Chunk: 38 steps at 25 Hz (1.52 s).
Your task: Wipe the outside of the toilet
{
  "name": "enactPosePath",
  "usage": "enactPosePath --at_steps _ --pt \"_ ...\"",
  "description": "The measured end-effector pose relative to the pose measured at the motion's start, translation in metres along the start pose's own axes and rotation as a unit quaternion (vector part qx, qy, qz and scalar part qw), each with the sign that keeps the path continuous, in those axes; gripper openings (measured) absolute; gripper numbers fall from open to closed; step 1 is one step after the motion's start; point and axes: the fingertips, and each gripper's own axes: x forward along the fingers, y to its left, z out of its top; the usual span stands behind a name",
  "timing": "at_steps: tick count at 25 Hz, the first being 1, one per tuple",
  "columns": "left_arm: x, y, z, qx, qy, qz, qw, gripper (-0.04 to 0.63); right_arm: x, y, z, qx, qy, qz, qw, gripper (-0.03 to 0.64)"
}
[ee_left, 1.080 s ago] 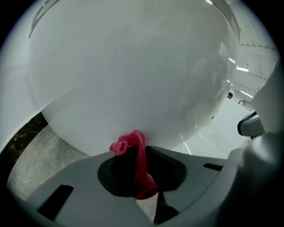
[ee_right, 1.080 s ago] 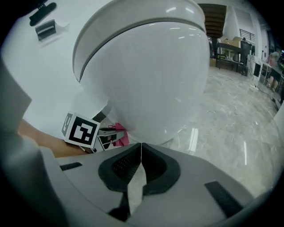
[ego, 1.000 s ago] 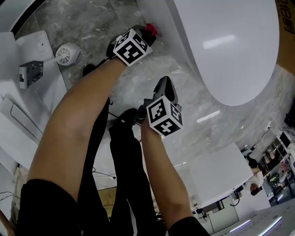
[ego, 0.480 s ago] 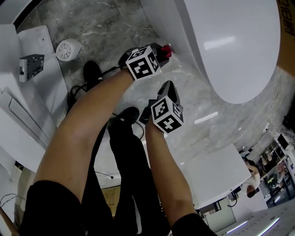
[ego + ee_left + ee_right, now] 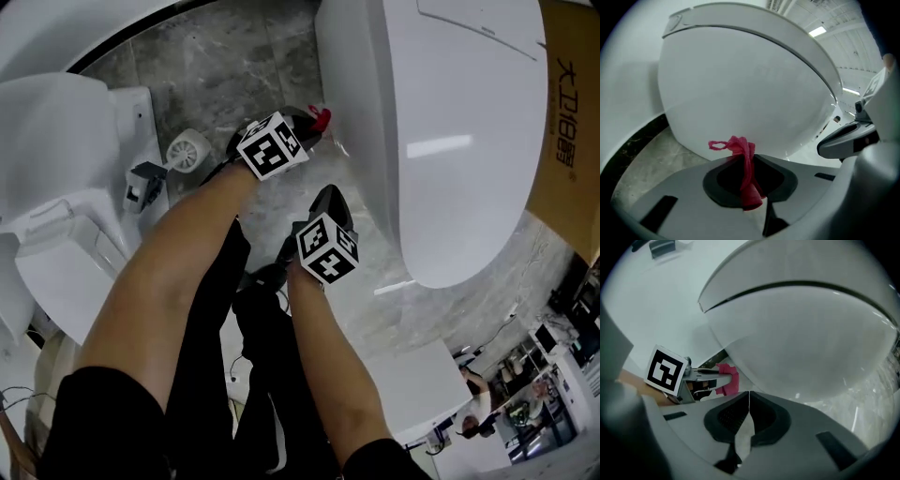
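Both bare forearms reach forward and down. The left arm stretches farther, and the left gripper (image 5: 314,124) points at the low side wall of the toilet (image 5: 450,141). Its jaws are pinched on a red cloth (image 5: 746,164), whose loose end pokes toward the bowl and seems to touch it, though the angle leaves that unsure. The right gripper (image 5: 749,397) hangs nearer the person, just beside the left, aimed at the bowl above the grey floor (image 5: 234,66), jaws pressed together on nothing.
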Motion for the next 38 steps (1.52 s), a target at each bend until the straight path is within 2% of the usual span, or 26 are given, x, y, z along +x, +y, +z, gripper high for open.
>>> enactPosePath --at_steps 4,10,15,17,19,23,28,32,36,38 --pt "-0.023 0.077 0.015 -0.020 -0.011 0.045 0.9987 0.074 0.035 0.047 0.035 -0.008 -0.008 0.016 1.000 0.034" --pt "-0.005 0.185 0.026 0.009 -0.003 0.085 0.9963 0.074 0.106 0.099 0.048 -0.024 -0.011 0.052 0.998 0.034" --pt "0.039 0.262 0.036 -0.030 -0.029 0.123 0.9915 0.074 0.167 0.113 0.059 -0.046 -0.017 0.073 0.996 0.034" --pt "0.056 0.281 0.039 -0.052 -0.036 0.133 0.9891 0.074 0.185 0.110 0.065 -0.038 -0.019 0.073 0.996 0.034" --pt "0.071 0.293 0.039 -0.056 -0.030 0.133 0.9891 0.074 0.199 0.110 0.070 -0.029 -0.022 0.072 0.997 0.034" --pt "0.087 0.298 0.037 -0.030 -0.008 0.124 0.9917 0.074 0.215 0.110 0.070 -0.014 -0.022 0.071 0.997 0.034" --pt "0.092 0.279 0.034 0.030 0.018 0.121 0.9921 0.072 0.208 0.097 0.056 -0.003 -0.017 0.065 0.998 0.034" --pt "0.093 0.242 0.028 0.045 0.028 0.107 0.9928 0.074 0.192 0.077 0.042 0.012 -0.011 0.047 0.999 0.034" --pt "0.103 0.191 0.005 0.061 0.046 0.073 0.9944 0.074 0.164 0.044 0.015 0.044 -0.016 0.013 0.999 0.034" --pt "0.106 0.171 -0.004 0.060 0.054 0.071 0.9941 0.072 0.145 0.023 0.006 0.058 -0.022 0.002 0.998 0.034"
